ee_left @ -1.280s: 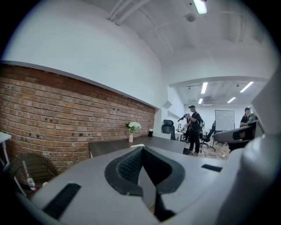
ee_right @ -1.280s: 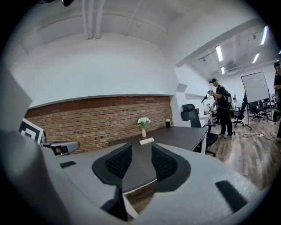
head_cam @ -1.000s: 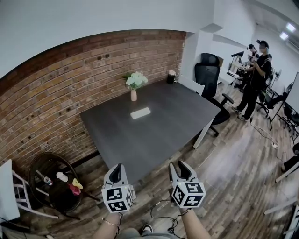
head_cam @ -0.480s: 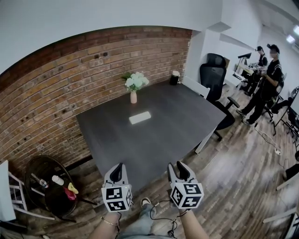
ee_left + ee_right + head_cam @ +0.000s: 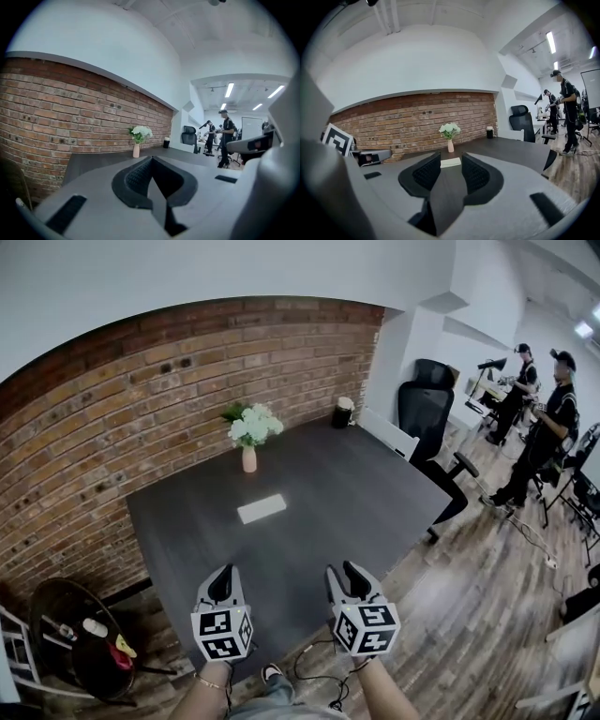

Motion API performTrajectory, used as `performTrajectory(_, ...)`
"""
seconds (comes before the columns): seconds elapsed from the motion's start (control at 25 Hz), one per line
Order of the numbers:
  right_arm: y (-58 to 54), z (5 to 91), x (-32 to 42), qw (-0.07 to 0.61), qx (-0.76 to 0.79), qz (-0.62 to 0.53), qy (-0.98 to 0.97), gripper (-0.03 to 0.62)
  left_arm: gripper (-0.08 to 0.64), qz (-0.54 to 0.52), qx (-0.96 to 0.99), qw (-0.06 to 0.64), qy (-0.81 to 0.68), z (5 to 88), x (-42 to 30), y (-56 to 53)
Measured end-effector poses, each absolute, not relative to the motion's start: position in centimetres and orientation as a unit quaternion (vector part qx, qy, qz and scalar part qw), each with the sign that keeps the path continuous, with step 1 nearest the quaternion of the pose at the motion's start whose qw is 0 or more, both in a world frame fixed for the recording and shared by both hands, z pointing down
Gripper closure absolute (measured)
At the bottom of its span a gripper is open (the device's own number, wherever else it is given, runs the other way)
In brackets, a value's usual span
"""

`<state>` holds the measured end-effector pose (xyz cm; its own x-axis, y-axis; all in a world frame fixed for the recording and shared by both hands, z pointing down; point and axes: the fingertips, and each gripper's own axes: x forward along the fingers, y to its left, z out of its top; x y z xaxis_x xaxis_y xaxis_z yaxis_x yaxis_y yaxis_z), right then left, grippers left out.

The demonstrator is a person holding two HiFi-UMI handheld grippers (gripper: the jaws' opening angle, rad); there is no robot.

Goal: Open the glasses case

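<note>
The white glasses case [image 5: 262,509] lies shut near the middle of the dark table [image 5: 375,493]. In the right gripper view the glasses case [image 5: 450,162] shows far off, framed between the jaws. My left gripper [image 5: 221,582] hangs over the table's near edge, well short of the case, with its jaws together and nothing in them. In its own view the left gripper [image 5: 151,160] points along the table toward the brick wall. My right gripper [image 5: 345,577] is beside it at the same edge, open and empty. The right gripper [image 5: 451,169] points at the case.
A vase of white flowers [image 5: 248,434] stands behind the case near the brick wall. A black cup [image 5: 344,413] sits at the far corner. Office chairs [image 5: 424,409] and two people [image 5: 553,418] are to the right. A round side table [image 5: 70,643] is at the left.
The head view has drawn nearer to the table. Both grippers now sit over its near edge instead of over the floor. Their jaws look the same.
</note>
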<state>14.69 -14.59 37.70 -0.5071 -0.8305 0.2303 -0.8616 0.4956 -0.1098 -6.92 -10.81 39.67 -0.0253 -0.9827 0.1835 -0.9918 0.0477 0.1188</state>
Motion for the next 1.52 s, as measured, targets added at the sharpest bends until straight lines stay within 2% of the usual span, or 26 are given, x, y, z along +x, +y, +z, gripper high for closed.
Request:
performTrajectory(0.48, -26.1, 38.3, 11.8, 0.118, 0.45, 0.095, -0.88, 0.448, 0.566, 0.01, 0.652, 0.132, -0.746, 41.0, -10.2, -20.6)
performTrajectory(1.16, -39.0, 42.9, 4.8, 0.18, 0.254, 0.1, -0.945, 0.449, 0.566, 0.008, 0.487, 0.161, -0.858, 43.9, -13.9, -24.5)
performTrajectory(1.52, -40.1, 45.8, 3.1, 0.206, 0.202, 0.105, -0.952, 0.449, 0.566, 0.002, 0.437, 0.192, -0.879, 47.4, -13.6, -23.9)
